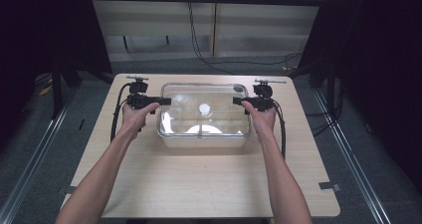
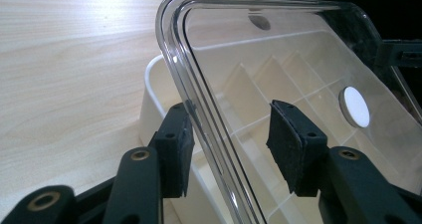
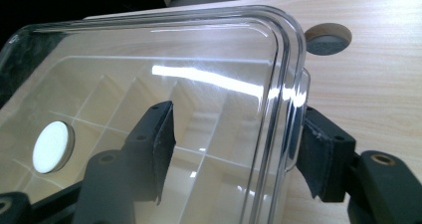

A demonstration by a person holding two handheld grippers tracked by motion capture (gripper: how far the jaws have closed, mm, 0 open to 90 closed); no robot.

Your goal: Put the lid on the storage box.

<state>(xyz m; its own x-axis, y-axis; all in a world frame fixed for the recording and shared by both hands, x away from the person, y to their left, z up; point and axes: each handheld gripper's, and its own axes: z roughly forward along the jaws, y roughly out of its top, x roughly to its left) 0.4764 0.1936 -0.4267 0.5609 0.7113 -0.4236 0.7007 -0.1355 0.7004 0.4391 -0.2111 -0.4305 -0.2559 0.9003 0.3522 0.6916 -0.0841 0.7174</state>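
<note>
Left gripper point(image 2: 229, 139) and right gripper point(image 3: 234, 149) are positioned at opposite short edges of a clear rectangular plastic lid point(image 1: 204, 109). Each pair of black jaws is spread wide astride the lid's rim, one pad point(image 2: 174, 149) outside and one inside; contact cannot be judged. The lid is seen over a white compartmented plastic box point(image 2: 149, 99), which rests at mid-width of a pale wooden table point(image 1: 199, 184), toward its far edge.

I see a light wood table point(image 1: 199, 184) in the middle, grey floor point(image 1: 378, 149) around it, and black cables point(image 1: 199, 45) at the top.
</note>
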